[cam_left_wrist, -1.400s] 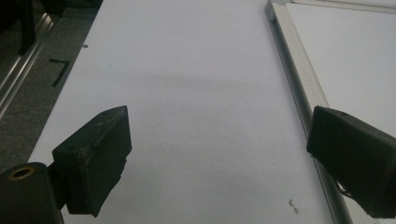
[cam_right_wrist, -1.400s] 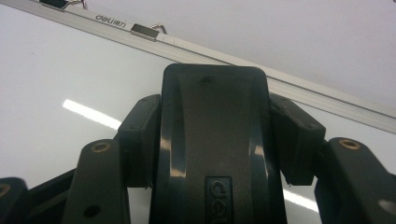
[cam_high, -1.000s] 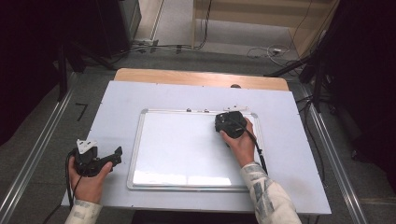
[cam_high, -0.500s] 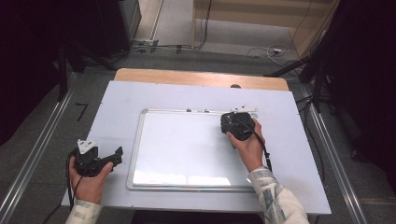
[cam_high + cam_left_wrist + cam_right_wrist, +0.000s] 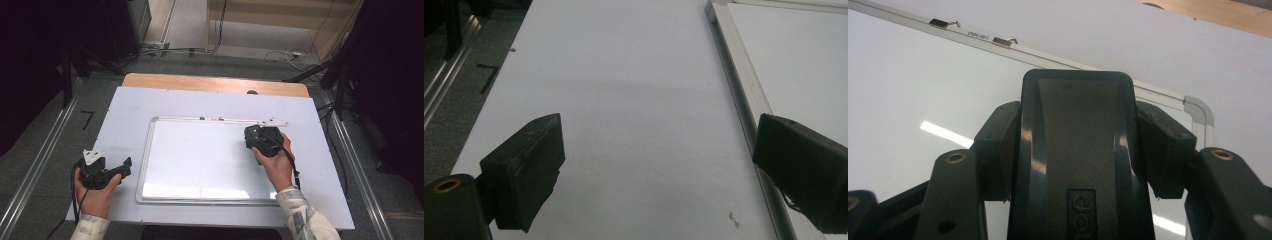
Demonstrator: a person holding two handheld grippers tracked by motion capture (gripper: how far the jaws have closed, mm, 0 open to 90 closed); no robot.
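A white whiteboard (image 5: pixel 200 160) with a silver frame lies flat in the middle of the table. My right gripper (image 5: pixel 259 139) hovers over the board's upper right part, near its top right corner (image 5: pixel 1198 107). It is shut on a black board eraser (image 5: pixel 1075 150), with a pad pressed against each of its long sides. My left gripper (image 5: pixel 125 167) rests on the table just left of the board's frame (image 5: pixel 739 85). Its jaws stand wide apart over bare table top, with nothing between them.
The white table top (image 5: pixel 130 110) has a wooden strip (image 5: pixel 210 82) along its far edge. Two small metal clips (image 5: pixel 945 22) sit on the board's top rail. Metal rails (image 5: pixel 40 165) and cables run on the floor beside the table.
My right hand has carried the eraser to the right over the board's upper part and a little toward the person. The left hand has stayed put.
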